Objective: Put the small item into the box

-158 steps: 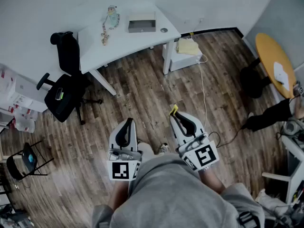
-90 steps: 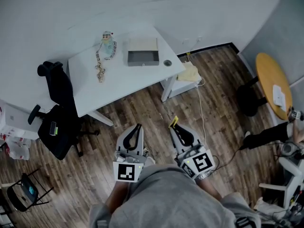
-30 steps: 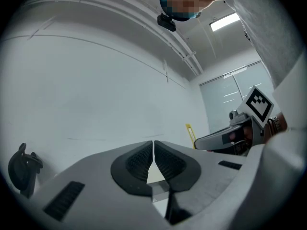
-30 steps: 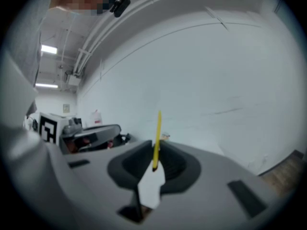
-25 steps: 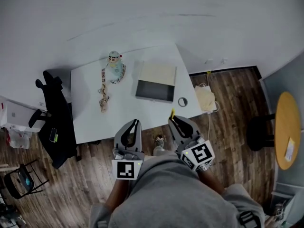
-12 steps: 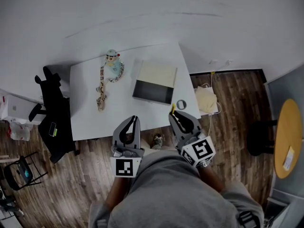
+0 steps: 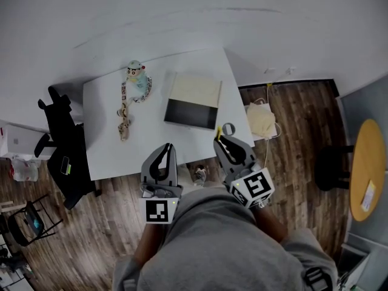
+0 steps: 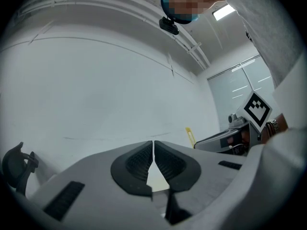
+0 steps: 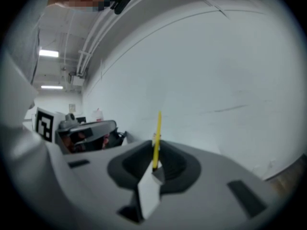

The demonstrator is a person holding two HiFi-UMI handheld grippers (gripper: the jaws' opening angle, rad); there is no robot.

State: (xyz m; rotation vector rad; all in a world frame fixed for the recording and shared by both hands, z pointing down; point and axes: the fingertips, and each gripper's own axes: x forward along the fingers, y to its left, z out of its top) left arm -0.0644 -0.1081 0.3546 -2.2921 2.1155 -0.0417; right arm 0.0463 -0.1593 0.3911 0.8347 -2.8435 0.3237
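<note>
A box (image 7: 194, 93) with a cream upper half and a dark lower half lies on the white table (image 7: 103, 144). A small grey ring (image 7: 228, 128) sits by the table's right edge. My right gripper (image 7: 219, 139) is just short of the ring, shut on a thin yellow strip (image 9: 156, 138) that sticks up between its jaws. My left gripper (image 7: 171, 146) hovers over the table's near edge, shut with nothing in it. In the left gripper view its pads (image 8: 139, 162) meet at the tip against a bare white wall.
A toy figure (image 7: 137, 76) and a beaded string (image 7: 124, 113) lie at the table's left. A black office chair (image 7: 60, 144) stands left of the table. A cream bundle (image 7: 261, 119) is to the right, and a round orange table (image 7: 367, 168) is at far right.
The table has come nearer over the last seconds. Both grippers' tips now reach its near edge, and the ring lies just beyond the right tips. Both stay shut.
</note>
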